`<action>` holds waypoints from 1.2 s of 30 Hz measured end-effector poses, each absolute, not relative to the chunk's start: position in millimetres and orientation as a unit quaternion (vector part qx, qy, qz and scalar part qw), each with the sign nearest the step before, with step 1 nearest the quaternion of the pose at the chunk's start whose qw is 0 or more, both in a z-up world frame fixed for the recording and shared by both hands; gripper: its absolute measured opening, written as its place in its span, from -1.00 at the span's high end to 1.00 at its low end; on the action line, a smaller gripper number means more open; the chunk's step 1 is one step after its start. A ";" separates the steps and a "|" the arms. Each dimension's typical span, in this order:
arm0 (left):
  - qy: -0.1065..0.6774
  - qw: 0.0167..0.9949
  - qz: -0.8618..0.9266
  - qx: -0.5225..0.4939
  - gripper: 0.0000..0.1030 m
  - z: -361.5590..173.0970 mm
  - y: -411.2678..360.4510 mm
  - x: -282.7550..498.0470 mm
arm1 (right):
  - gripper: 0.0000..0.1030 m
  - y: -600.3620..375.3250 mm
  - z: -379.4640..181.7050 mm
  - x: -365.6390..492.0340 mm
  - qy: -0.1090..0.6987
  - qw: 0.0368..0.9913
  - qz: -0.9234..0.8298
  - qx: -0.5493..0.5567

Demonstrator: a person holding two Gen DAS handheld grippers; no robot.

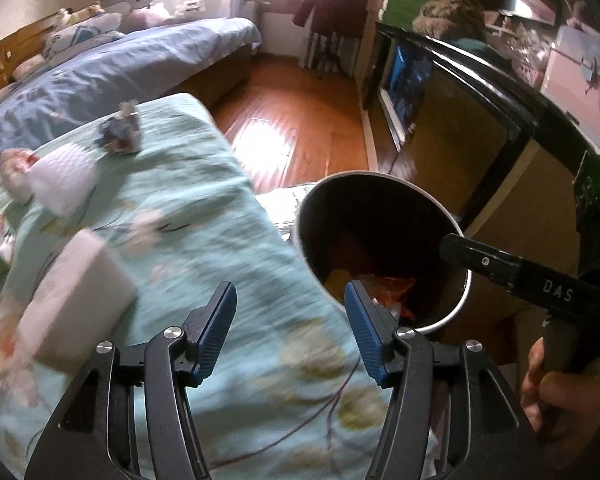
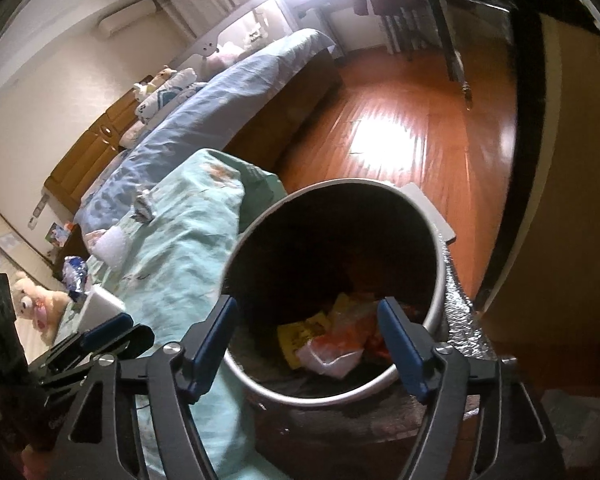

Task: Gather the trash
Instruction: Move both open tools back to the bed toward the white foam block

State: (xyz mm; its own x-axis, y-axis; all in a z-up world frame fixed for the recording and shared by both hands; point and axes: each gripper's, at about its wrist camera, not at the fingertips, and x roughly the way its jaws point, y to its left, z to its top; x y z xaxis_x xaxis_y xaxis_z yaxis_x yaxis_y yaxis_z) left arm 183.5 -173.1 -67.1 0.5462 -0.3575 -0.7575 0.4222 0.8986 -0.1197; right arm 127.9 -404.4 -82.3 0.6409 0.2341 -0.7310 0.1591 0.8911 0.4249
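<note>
With both the left tongs (image 1: pixel 290 312) and right tongs (image 2: pixel 306 328) wide open and empty, we judge the crumpled grey-blue foil wrapper (image 1: pixel 120 132) on the pale-green floral quilt (image 1: pixel 204 216) light and crushable, best pinched across its bunched middle.

The left gripper (image 1: pixel 290 306) and the right gripper (image 2: pixel 306 322) look alike: black angular frames, silver round screws at the joints, ribbed blue pads (image 1: pixel 216 328) on the fingers. At right, white letters "DAS" mark a black arm.
</note>
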 end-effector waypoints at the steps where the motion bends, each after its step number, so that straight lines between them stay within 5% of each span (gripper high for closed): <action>1: 0.421 0.880 -0.219 0.033 -0.12 -66.4 -166.7 181.0 | -0.46 -400.2 -81.2 127.8 0.423 0.876 0.025 0.232; 29: 0.397 0.908 -0.121 -0.063 -0.12 -58.7 -30.2 151.9 | -0.55 -289.9 -68.7 132.6 0.434 0.871 0.116 0.198; 36: 0.406 0.903 -0.129 -0.052 -0.32 -68.4 -24.6 166.7 | -0.55 -283.8 -67.8 136.9 0.434 0.871 0.118 0.196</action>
State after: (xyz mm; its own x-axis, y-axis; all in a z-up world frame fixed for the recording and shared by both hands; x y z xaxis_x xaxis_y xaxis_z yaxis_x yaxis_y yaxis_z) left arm 166.7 -24.6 -68.4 0.6376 -0.2758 -0.7193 0.1913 0.9611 -0.1990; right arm 136.9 -283.8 -67.8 0.5950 0.3757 -0.7106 -0.0353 0.8954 0.4439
